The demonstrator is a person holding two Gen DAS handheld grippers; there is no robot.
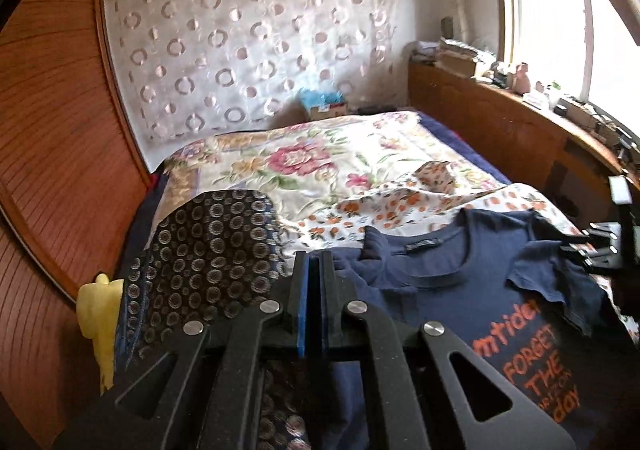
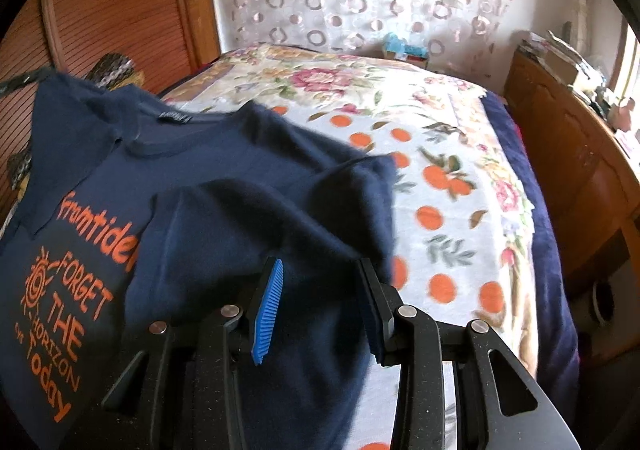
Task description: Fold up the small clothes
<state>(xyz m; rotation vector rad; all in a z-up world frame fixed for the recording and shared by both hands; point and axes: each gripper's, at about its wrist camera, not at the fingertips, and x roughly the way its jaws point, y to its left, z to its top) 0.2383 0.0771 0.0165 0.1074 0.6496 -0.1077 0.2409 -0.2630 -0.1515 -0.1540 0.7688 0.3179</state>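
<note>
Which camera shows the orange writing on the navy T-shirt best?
The right wrist view: the orange writing on the navy T-shirt reads nearly whole, sun drawing included. The left wrist view catches it only near the picture's lower right edge, cut off.

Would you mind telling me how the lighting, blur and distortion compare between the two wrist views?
Left wrist view: the window at upper right is blown out to white, the wooden wall bows with fisheye curvature, and the navy T-shirt reads fairly sharp. Right wrist view: light is softer, dark vignette fills the corners, and the orange-print sheet is smeared.
</note>
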